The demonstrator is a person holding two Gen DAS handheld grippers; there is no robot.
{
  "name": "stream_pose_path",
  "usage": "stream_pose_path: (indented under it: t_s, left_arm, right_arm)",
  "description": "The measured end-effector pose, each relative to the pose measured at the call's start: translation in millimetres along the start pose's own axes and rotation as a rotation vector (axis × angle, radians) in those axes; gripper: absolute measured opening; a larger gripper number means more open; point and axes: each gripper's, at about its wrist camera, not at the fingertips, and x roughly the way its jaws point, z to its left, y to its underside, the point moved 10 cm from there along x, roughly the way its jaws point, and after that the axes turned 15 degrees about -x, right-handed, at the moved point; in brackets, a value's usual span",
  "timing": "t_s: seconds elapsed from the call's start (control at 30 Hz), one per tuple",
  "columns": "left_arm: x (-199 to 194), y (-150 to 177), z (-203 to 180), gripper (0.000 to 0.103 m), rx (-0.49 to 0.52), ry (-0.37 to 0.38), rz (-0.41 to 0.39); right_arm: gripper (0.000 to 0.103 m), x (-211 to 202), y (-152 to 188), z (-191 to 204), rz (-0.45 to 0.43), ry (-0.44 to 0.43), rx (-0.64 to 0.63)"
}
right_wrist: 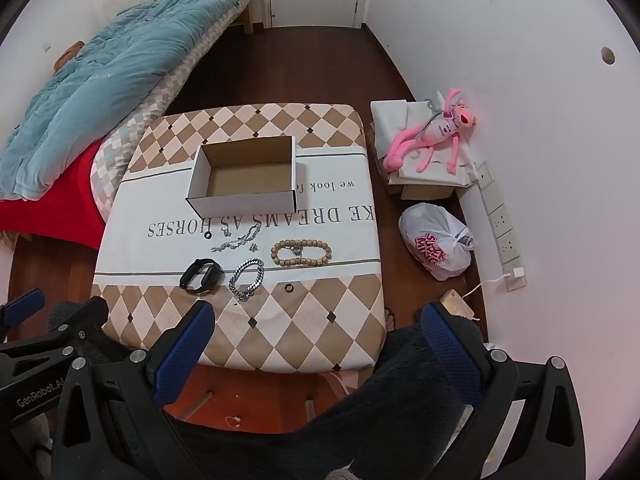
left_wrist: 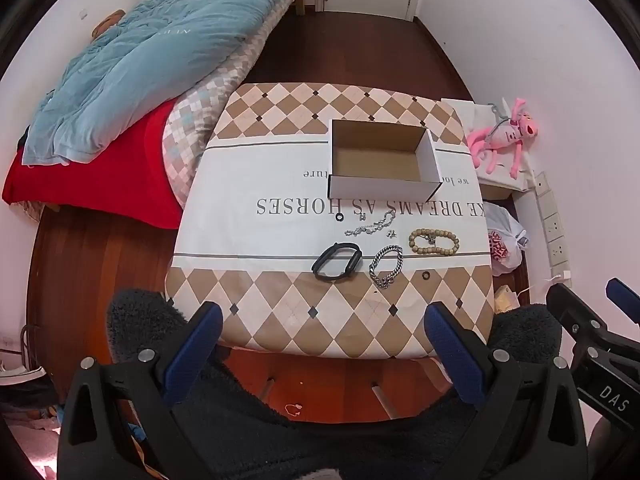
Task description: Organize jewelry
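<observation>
Nothing is sitting in the cardboard box [left_wrist: 380, 160] yet. The black band [left_wrist: 337, 266], silver chain bracelet [left_wrist: 386, 266], bead bracelet [left_wrist: 434, 242], thin chain [left_wrist: 370, 226] and small rings are all lying on the tabletop [left_wrist: 248, 240]. Left hand-held gripper [left_wrist: 324, 320] and right hand-held gripper [right_wrist: 320, 320] are hovering released, grasping nothing.

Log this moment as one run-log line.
phase: pre-grasp | left tool: open, holds nothing | right tool: open, holds nothing | cardboard box: nothing inside | bead bracelet, chain bracelet, black band: on table
</observation>
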Motion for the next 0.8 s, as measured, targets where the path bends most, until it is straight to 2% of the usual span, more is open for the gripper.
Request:
stream_pose_path:
  t_s: [0.53,0.8]
  left_arm:
    - [0,0,0,0.103,0.001,0.001,-0.013]
    - [-14,-7,-4,0.103,0.002,0.002,-0.022]
  right_arm:
    - [0.103,-2,0,-1,-0.001,0.005,-0.001]
    - [0.103,-3,-2,-1,-0.003,0.005,0.000]
